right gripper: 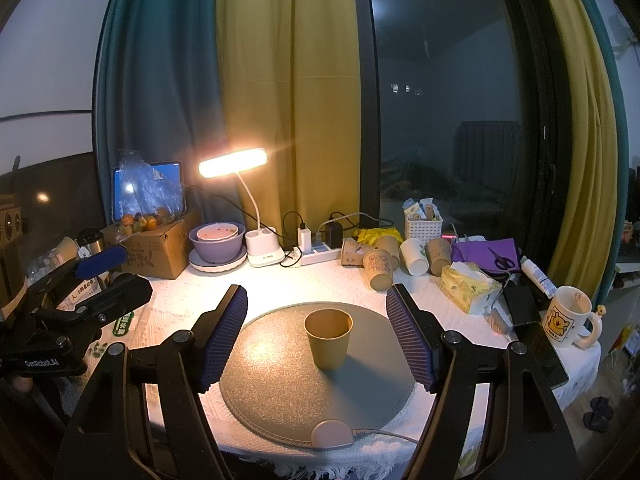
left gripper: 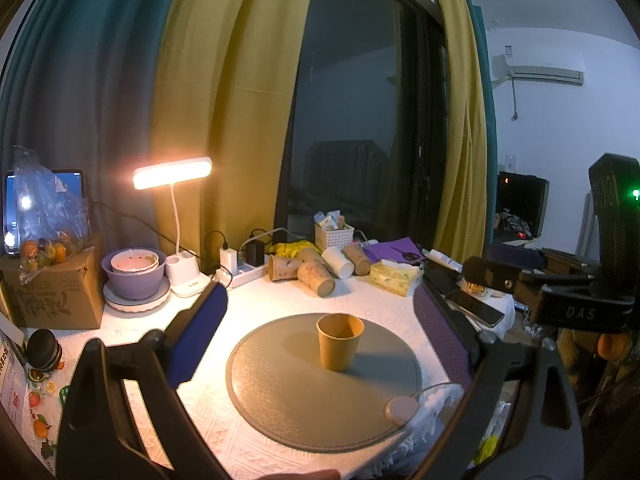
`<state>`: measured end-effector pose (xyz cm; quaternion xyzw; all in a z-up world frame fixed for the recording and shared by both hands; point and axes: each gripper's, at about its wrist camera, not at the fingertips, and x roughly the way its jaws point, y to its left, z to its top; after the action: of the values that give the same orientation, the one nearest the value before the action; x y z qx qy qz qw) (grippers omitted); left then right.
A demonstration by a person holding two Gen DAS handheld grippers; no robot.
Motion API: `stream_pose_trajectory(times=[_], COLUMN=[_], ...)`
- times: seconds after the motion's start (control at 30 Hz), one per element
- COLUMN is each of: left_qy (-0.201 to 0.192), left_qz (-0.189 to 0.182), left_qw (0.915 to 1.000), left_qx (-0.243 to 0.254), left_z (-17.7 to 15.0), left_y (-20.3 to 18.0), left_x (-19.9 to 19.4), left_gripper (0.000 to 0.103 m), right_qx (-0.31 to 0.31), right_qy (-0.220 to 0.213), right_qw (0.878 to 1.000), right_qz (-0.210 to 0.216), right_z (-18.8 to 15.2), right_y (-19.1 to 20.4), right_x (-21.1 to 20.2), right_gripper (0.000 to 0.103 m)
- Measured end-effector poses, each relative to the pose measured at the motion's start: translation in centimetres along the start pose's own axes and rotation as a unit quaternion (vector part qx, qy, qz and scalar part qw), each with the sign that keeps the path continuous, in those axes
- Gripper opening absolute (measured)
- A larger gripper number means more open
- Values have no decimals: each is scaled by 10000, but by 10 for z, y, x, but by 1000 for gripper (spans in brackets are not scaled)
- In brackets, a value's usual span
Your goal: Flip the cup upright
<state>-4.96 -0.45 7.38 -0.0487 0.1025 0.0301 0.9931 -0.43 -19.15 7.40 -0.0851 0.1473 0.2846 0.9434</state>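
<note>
Night window and yellow curtains behind; white textured tablecloth point(right gripper: 320, 280) lit by a desk lamp point(right gripper: 233, 163). Round grey mat point(right gripper: 276, 392) sits straight ahead of both claws.

Brown paper cup point(right gripper: 328, 338) stands on the mat, mouth up, dead centre between the right gripper point(right gripper: 318, 338) pads and a bit beyond their tips. Looks already upright, so judging from this the flip is done and what's left is a clean retreat.

Right gripper: jaws spread wide, nothing held, clear gap to the cup on both sides. Left gripper point(left gripper: 320, 328): also wide open and empty, cup ahead between its pads, not touching.

To finish well:
- back straight out along the finger axis, no sideways sweep; the cup is light and will likely tip on a brush from a pad
- keep jaws open until clear of the rim
- watch the pink puck and cable point(right gripper: 332, 434) at the mat's near edge under the right claw
- spare paper cups point(right gripper: 380, 264) lie well beyond, no concern
</note>
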Motion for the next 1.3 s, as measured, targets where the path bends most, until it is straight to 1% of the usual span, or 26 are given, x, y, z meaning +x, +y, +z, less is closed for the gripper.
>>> stream_pose_trajectory(times=[1.3], left_qy=[8], left_qz=[-1], left_qw=[10000], left_qx=[-3], left_z=[0], left_y=[-3], left_x=[0], left_gripper=[95], right_qx=[-1], right_qy=[7], right_qw=[10000], right_qz=[-4], right_z=[2], right_y=[0], right_x=[0], right_gripper=[75])
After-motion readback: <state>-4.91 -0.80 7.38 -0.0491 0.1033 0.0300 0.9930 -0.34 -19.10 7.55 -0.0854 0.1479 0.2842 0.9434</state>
